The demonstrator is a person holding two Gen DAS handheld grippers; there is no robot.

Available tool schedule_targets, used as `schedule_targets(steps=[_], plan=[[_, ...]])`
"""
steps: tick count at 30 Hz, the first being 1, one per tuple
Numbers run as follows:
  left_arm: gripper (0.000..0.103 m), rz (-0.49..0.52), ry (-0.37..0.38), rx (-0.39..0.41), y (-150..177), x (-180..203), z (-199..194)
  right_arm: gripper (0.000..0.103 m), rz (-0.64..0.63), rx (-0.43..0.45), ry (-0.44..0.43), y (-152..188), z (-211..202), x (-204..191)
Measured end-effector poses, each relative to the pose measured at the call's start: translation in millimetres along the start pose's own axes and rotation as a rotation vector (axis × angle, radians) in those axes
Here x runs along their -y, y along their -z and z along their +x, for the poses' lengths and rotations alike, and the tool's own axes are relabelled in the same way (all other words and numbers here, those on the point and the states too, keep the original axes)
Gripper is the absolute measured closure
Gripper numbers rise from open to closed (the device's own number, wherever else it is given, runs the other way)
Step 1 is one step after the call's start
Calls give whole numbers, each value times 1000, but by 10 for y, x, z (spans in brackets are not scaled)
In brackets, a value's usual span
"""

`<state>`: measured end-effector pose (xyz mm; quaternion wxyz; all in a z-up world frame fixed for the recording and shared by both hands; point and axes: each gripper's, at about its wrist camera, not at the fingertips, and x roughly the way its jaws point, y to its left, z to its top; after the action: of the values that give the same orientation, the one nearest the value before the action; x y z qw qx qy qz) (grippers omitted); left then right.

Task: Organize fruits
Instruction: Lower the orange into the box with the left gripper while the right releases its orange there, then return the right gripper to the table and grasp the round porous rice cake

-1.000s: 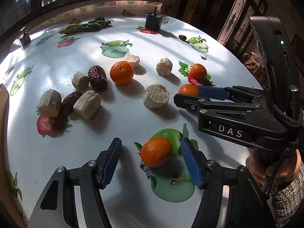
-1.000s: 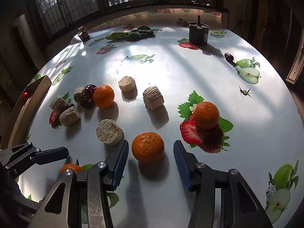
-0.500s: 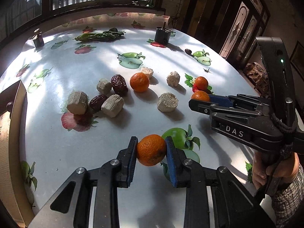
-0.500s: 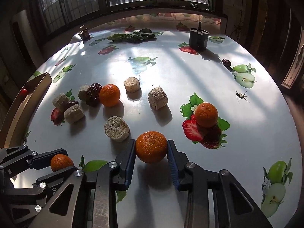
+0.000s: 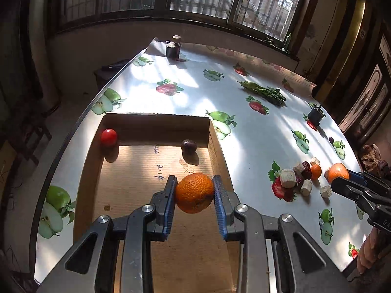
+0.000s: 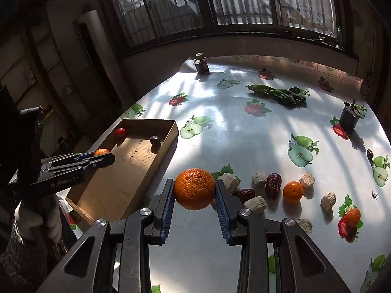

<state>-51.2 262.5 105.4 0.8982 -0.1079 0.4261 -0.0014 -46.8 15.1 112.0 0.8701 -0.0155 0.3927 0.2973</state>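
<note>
My left gripper [image 5: 194, 193] is shut on an orange [image 5: 194, 192] and holds it above the cardboard box [image 5: 136, 185]. The box holds a red fruit [image 5: 108, 136] and a dark plum [image 5: 188, 145]. My right gripper [image 6: 194, 190] is shut on another orange [image 6: 194, 188], held above the table just right of the box [image 6: 127, 178]. The left gripper also shows in the right wrist view [image 6: 102, 155] over the box. Two more oranges [image 6: 292, 191] [image 6: 353, 216] lie on the table among red dates [image 6: 273, 182] and pale chunks [image 6: 255, 204].
The table [image 6: 244, 131] has a fruit-print cloth. A bundle of greens [image 6: 278, 94], a dark jar [image 6: 202, 64] and a black cup [image 6: 349, 118] stand at the far side. A single date [image 6: 370, 155] lies at the right. The table's left edge runs beside the box.
Both grippers closed on their oranges, lifted them and swung left. The left one now hangs over the box; the right one follows beside it.
</note>
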Motion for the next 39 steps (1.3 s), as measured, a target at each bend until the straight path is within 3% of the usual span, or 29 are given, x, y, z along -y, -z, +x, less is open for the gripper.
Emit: schedule_targets(steps=[4, 8, 12, 17, 28, 30, 32, 36, 39], plan=[[75, -60, -61, -34, -146, -420, 279, 68, -40, -40, -68, -210, 544, -457], [75, -144, -59, -102, -196, -738, 660, 68, -91, -107, -64, -310, 1166, -780], [75, -171, -80, -142, -198, -869, 916, 68, -104, -188, -48, -329, 1687, -876], [75, -182, -74, -141, -223, -921, 1009, 68, -122, -242, -16, -330, 2033, -879], [72, -198, -48, -123, -267, -957, 1004, 67, -148, -245, 30, -333, 2204, -880], [71, -205, -44, -109, -275, -963, 935, 61, -143, -225, 26, -335, 2163, -887], [65, -212, -44, -84, -289, -957, 826, 50, -148, -182, 27, -352, 2068, -904], [56, -211, -75, -11, -273, -850, 467, 48, -140, -105, 29, -414, 1780, -902], [36, -159, -119, 69, -191, -601, 123, 48, -130, -57, 33, -404, 1488, -851]])
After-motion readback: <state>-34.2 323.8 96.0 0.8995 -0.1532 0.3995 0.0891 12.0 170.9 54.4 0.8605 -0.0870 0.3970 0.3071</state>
